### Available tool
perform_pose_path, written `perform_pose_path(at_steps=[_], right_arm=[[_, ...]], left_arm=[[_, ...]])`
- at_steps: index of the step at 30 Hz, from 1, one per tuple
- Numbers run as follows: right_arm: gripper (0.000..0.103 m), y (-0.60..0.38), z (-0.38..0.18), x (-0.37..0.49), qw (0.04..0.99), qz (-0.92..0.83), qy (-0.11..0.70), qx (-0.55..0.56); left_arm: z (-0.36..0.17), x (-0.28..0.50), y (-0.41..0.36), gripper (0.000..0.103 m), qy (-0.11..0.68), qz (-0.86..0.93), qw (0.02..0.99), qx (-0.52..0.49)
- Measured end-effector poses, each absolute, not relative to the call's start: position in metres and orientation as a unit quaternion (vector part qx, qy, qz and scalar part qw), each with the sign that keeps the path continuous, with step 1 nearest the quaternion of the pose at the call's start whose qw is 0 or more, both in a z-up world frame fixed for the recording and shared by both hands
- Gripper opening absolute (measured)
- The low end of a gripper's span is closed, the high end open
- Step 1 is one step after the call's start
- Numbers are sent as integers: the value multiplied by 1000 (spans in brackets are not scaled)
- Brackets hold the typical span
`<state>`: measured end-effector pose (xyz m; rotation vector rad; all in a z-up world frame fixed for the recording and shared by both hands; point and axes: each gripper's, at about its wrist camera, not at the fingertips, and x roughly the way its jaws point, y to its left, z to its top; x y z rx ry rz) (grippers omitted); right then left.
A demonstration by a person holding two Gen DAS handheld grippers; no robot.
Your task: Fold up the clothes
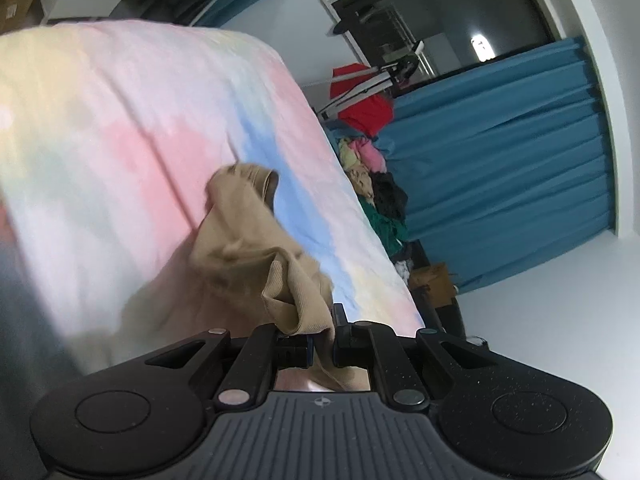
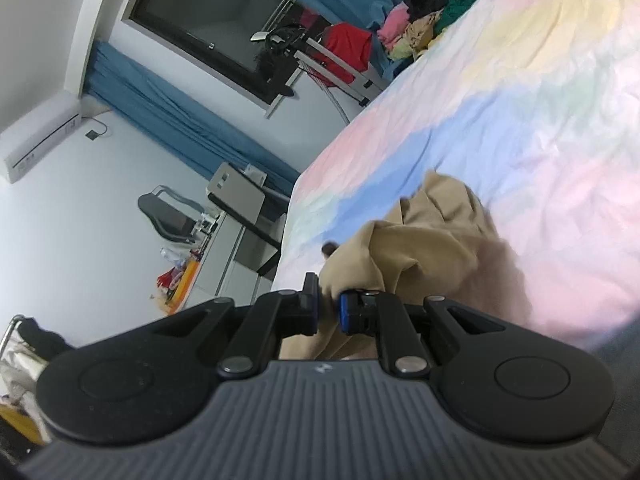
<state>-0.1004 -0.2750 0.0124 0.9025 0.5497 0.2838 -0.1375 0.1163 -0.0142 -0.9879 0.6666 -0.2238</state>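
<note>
A tan ribbed garment hangs bunched above the pastel tie-dye bedsheet. My left gripper is shut on one edge of it, with cloth pinched between the fingers. In the right wrist view my right gripper is shut on another part of the same tan garment, which drapes down toward the bedsheet. Both views are strongly tilted.
A pile of mixed clothes lies at the far end of the bed, also in the right wrist view. A red garment hangs on a rack by blue curtains. A desk with a printer stands by the wall.
</note>
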Motion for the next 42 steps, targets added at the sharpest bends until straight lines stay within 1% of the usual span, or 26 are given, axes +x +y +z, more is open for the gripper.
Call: perform_pose_path(at_steps=[3,5,10,14,19,22,25,27,34,35,36,37,38,39,40,41,42], right_arm=[[14,-269,14,-60,861,122,268,414],[14,-270,4,-26,853,105,278,430],[14,-267,-19,36,837,69,313,443],[15,-267,-37,65,834,64,326,440],[15,-277,-72,85,828,77,337,441],[16,-283,-89,93,815,83,347,457],[16,-283,-93,102,810,84,355,459],[16,-281,-95,107,813,83,358,451],[15,-284,-109,112,808,84,364,456],[17,-284,-107,111,809,86,363,453],[18,-283,-104,109,812,91,358,451],[22,-282,-101,106,816,97,351,449],[37,-281,-98,104,820,104,343,447],[48,-280,-94,101,823,110,335,445],[70,-278,-91,98,827,117,327,442],[85,-277,-88,96,830,123,319,440],[87,-276,-84,93,833,130,311,438]], left_arm=[[-2,-97,103,9,322,-85,855,-397],[-3,-61,94,9,338,-71,862,-372],[-18,17,81,9,373,-32,862,-341],[-40,54,80,10,378,-20,871,-315],[-72,73,84,10,357,-43,879,-313],[-87,86,87,11,364,-44,872,-324],[-90,96,85,11,368,-43,876,-309],[-92,102,83,13,369,-41,878,-301],[-99,109,77,13,382,-42,883,-270],[-98,108,77,16,383,-48,883,-267],[-96,108,76,25,384,-55,883,-263],[-94,108,76,32,384,-63,884,-259],[-93,107,75,49,382,-74,885,-257],[-90,105,74,64,378,-85,887,-253],[-88,103,72,69,374,-94,889,-248],[-85,101,69,76,368,-99,893,-239],[-82,98,66,82,363,-101,898,-227]])
